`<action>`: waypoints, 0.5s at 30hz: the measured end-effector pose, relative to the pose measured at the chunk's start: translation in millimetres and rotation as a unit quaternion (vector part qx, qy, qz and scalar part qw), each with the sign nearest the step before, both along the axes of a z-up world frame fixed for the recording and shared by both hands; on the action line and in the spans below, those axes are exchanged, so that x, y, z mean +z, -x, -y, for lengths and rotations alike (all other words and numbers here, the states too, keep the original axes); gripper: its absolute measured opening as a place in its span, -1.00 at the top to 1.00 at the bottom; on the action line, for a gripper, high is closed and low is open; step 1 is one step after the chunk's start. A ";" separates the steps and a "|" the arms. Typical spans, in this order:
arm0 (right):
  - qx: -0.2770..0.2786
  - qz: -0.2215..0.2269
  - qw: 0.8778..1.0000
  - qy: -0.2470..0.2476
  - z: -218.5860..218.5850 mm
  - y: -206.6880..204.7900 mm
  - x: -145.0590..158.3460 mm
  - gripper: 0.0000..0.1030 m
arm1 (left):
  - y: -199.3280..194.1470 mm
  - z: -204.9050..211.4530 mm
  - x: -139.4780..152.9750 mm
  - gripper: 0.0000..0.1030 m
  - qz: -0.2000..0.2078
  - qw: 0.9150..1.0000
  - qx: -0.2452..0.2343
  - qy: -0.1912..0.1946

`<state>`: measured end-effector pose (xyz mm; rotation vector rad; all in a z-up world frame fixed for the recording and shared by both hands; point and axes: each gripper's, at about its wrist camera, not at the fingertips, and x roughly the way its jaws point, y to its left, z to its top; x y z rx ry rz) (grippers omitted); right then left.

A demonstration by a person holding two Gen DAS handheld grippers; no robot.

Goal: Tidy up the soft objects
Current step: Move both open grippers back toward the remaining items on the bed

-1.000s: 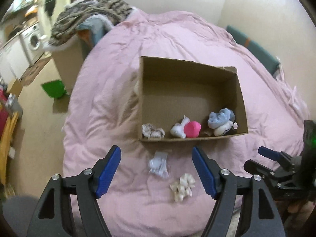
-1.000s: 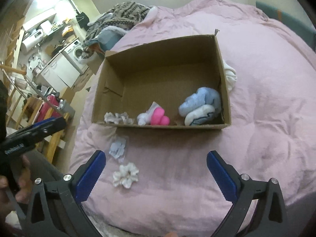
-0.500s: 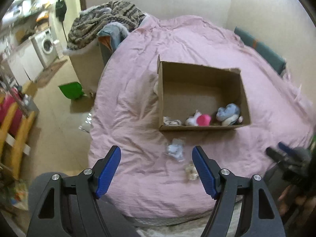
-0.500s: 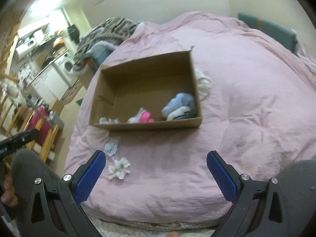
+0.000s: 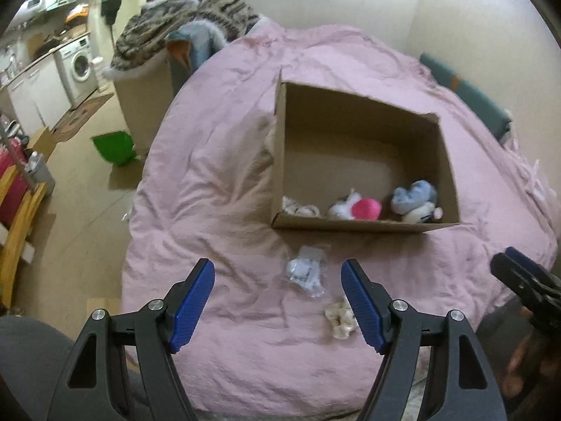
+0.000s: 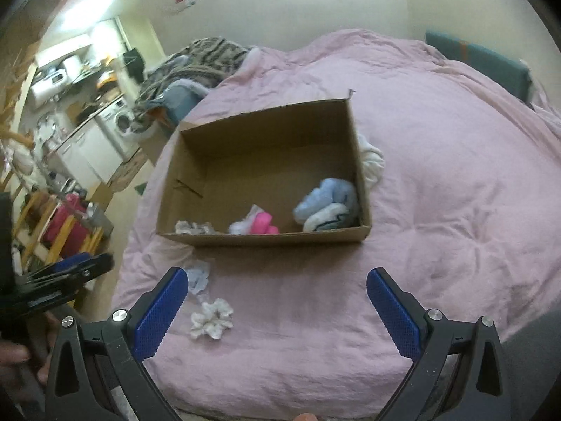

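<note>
Since half a second ago I have leaned back in toward the bed: the cardboard box looms larger in both views again, after I had drawn away from it the moment before. I take that as lining up for the next pick, not a finish. My left tool hangs wide open and empty over the near edge of the bed, and my right tool is just as wide and empty. Two soft things are not yet boxed: a small pale blue bundle just outside the box's front wall, and a cream scrunchie nearer me. Inside, along the front wall, lie a white scrap, a pink and white toy and a blue and white plush. The pink duvet is rumpled and yielding, so things sink slightly. Beyond the bed's left side are a washing machine, a green dustpan and a striped blanket heaped on a bin.
</note>
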<state>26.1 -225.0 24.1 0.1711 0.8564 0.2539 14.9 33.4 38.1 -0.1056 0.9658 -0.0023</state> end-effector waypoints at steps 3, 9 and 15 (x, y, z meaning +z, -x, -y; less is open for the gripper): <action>0.020 -0.038 0.999 0.005 -6.7 -13.8 -6.5 -1.00 | -15.8 6.6 -6.6 -0.40 -0.013 1.000 -0.013 -0.001; 0.042 -0.146 0.988 -0.038 -16.8 -43.8 -50.7 -1.00 | -33.3 6.0 -33.8 -0.40 -0.041 0.999 0.002 0.028; 0.070 -0.188 0.979 -0.025 -47.0 -50.0 -83.4 -1.00 | -36.8 -11.7 -39.0 -0.40 -0.048 0.997 0.042 0.046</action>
